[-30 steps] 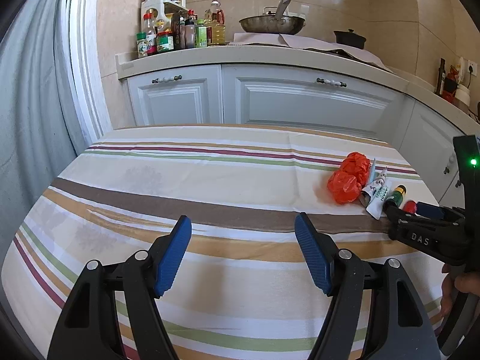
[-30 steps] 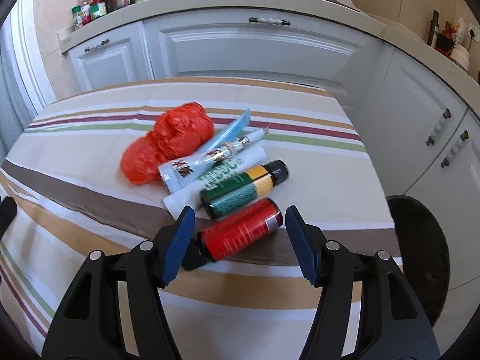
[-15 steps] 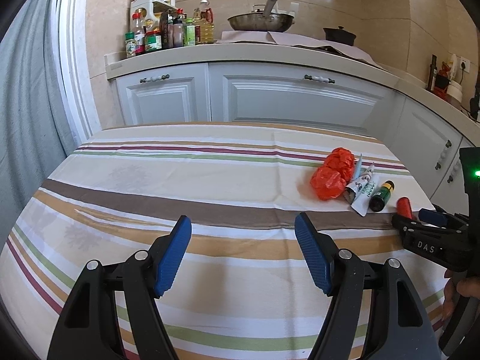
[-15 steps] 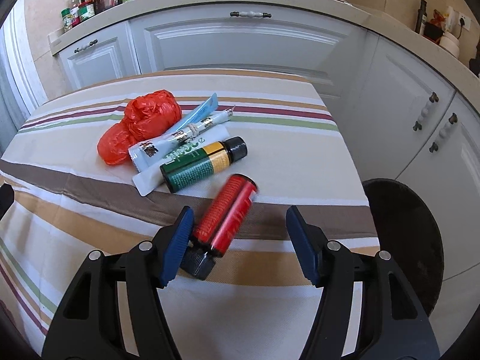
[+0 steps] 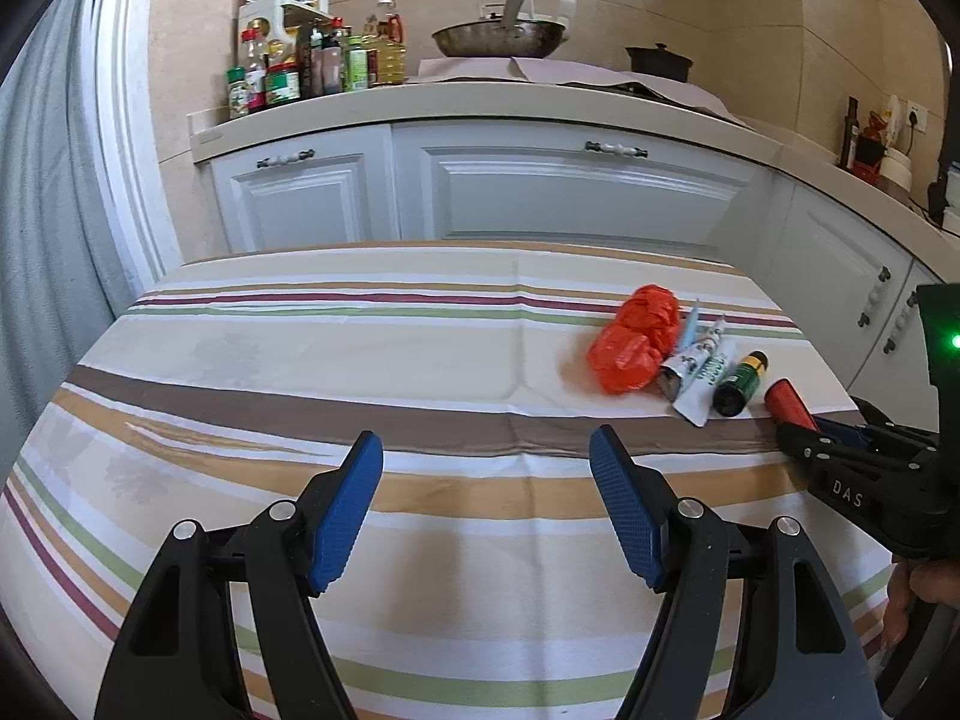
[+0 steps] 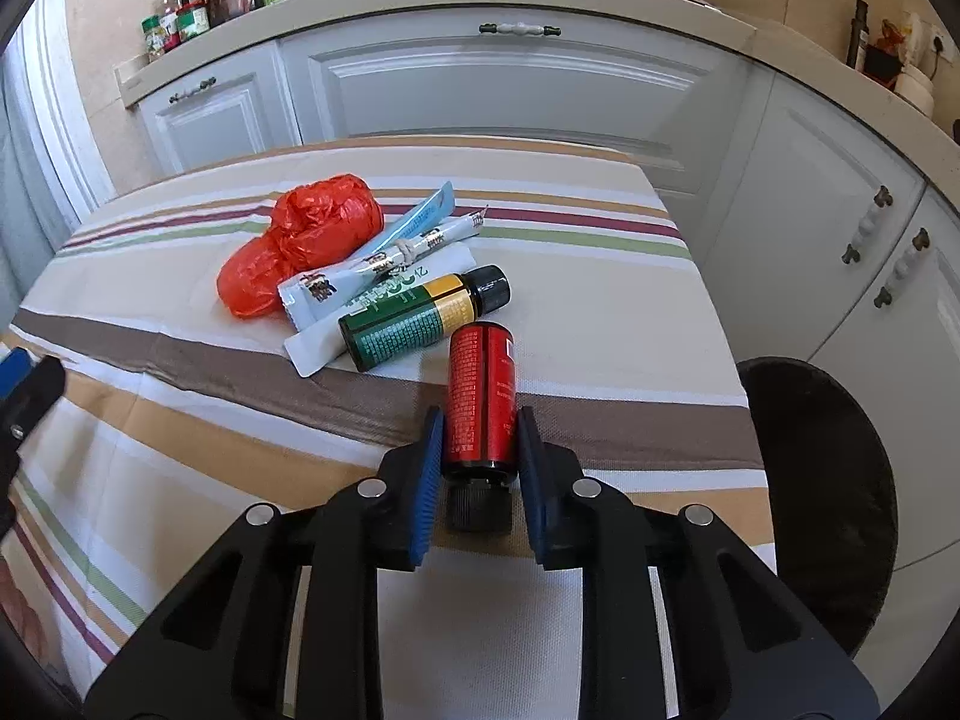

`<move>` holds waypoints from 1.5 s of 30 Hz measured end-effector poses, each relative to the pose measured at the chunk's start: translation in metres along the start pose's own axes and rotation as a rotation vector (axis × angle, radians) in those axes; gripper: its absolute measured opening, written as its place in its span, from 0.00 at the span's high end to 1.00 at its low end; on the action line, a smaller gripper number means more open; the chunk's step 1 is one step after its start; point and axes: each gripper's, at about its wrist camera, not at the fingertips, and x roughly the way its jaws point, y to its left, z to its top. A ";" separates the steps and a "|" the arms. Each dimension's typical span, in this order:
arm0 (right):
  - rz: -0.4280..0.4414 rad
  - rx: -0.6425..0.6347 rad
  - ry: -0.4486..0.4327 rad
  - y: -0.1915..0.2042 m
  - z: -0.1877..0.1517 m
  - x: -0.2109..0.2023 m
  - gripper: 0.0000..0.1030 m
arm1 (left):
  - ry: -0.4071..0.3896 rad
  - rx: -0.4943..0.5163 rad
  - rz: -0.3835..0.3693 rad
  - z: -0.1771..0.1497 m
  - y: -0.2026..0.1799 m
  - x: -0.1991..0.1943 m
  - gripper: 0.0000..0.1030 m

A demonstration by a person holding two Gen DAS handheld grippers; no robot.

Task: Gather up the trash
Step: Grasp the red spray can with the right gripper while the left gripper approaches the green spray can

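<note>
My right gripper (image 6: 480, 456) is shut on a red bottle (image 6: 482, 387) with a black cap, at the table's right side; the bottle also shows in the left wrist view (image 5: 789, 402). Beside it lie a green bottle (image 6: 420, 318), white tubes (image 6: 384, 267) and a crumpled red plastic bag (image 6: 300, 240). In the left wrist view the bag (image 5: 633, 345) and green bottle (image 5: 741, 384) lie at the far right. My left gripper (image 5: 486, 516) is open and empty over the striped tablecloth (image 5: 300, 360), and the right gripper (image 5: 840, 456) reaches in from the right.
A dark round bin (image 6: 822, 492) stands on the floor right of the table. White kitchen cabinets (image 5: 540, 192) run behind the table, with bottles (image 5: 300, 66) and a pan (image 5: 498, 39) on the counter. A curtain (image 5: 42, 240) hangs at the left.
The red bottle swung from lying across to lengthwise between my right fingers, which closed on it. The left gripper drew back a little from the trash and stayed open.
</note>
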 end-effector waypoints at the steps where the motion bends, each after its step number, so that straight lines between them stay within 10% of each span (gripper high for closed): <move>1: 0.001 -0.001 -0.004 -0.001 0.000 -0.001 0.78 | 0.001 0.004 -0.005 0.000 -0.003 0.001 0.33; 31: -0.012 0.107 -0.113 -0.108 0.002 -0.016 0.77 | 0.018 0.230 -0.108 0.026 -0.132 0.049 0.33; 45: 0.022 0.133 -0.109 -0.126 0.003 -0.012 0.77 | 0.116 0.316 -0.146 0.027 -0.159 0.077 0.59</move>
